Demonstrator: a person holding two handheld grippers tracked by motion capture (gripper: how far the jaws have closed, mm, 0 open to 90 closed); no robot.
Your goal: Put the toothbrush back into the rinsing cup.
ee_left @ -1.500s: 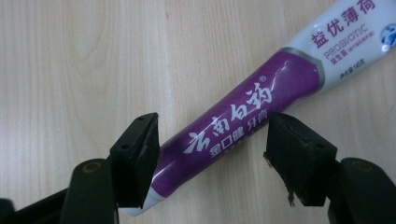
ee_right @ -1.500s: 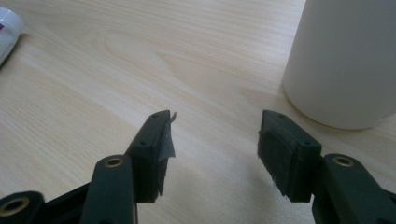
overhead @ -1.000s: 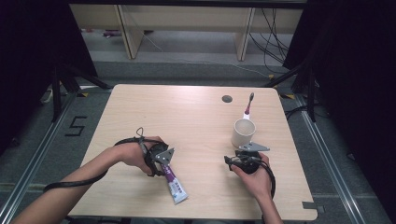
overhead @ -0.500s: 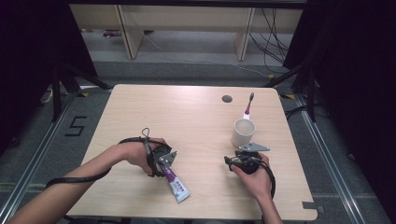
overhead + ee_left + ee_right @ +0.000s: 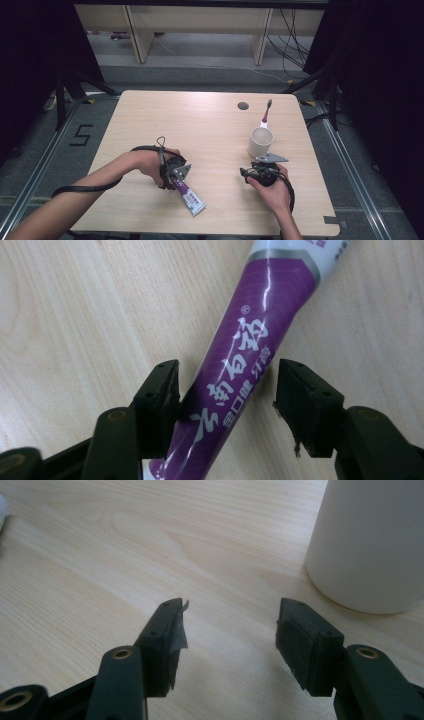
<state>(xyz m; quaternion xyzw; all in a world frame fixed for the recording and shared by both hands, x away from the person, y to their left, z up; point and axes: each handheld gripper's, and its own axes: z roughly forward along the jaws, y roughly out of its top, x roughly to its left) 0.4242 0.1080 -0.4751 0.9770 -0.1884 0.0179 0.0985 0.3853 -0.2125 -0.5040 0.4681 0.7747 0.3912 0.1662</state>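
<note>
The left claw (image 5: 225, 390) has just been closing its jaws around the purple and white squeezy tube (image 5: 240, 355) of toothpaste. The tube lies flat on the pale wooden bench (image 5: 200, 120), right between the jaws. One pad touches it, the other has a small gap, so the grab is not done yet. Lifting comes after.

The right claw (image 5: 227, 625) is wide and holds nothing; the white round cup (image 5: 370, 545) stands just beside it.

The tube has white Chinese writing – too hard for me to read.
</note>
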